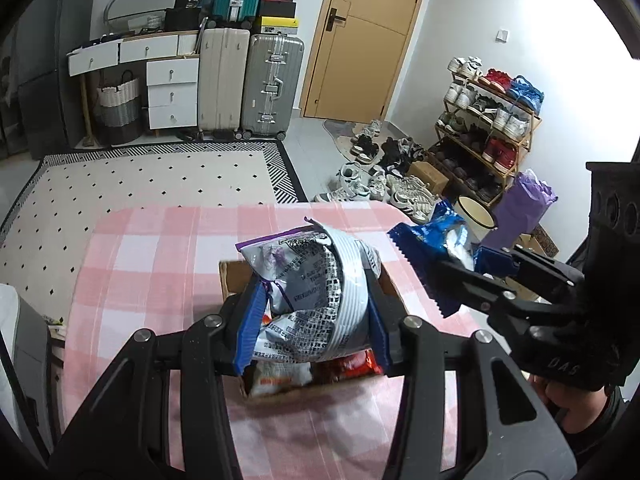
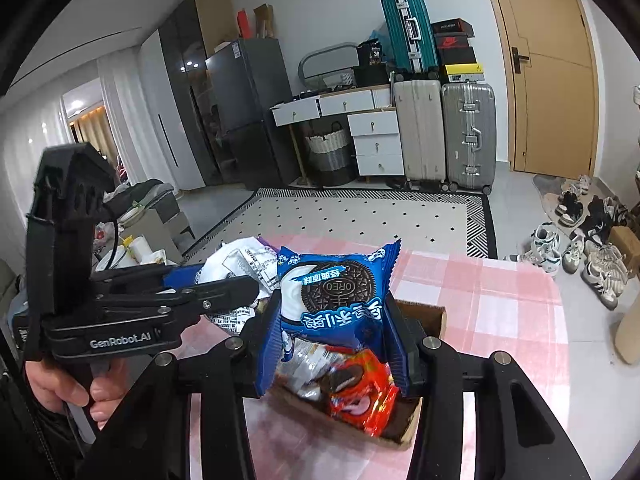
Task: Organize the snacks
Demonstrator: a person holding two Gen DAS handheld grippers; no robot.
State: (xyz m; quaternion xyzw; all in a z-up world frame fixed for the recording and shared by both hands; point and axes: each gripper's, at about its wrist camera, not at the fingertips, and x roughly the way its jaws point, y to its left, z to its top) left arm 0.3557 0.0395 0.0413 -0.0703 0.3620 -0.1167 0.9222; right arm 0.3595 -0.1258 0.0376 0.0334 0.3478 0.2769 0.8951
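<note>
A counter under a pink-and-white checked cloth (image 1: 160,264) fills the lower middle of both views, with a black-and-cream patterned rug on the floor beyond it. On the cloth stands an open brown cardboard box (image 1: 232,280) holding several snack packets, among them a bright orange-red foil packet (image 2: 362,384) lying against its near side.

The left claw (image 1: 310,320) has its two blue ribbed pads pressed against the sides of a crumpled white-and-purple printed snack bag (image 1: 308,280), gripping it raised above the box opening. The bag stands roughly upright between the pads, its torn top edge pointing away from the camera.

The right claw (image 2: 332,320) is closed on a blue Oreo biscuit packet (image 2: 334,292), its pads clamping the packet's lower sides. The packet hangs over the box, clear of the snacks inside, with its printed face toward the camera and upside down. In the left wrist view this packet shows to the right of the white bag, apart from it.
</note>
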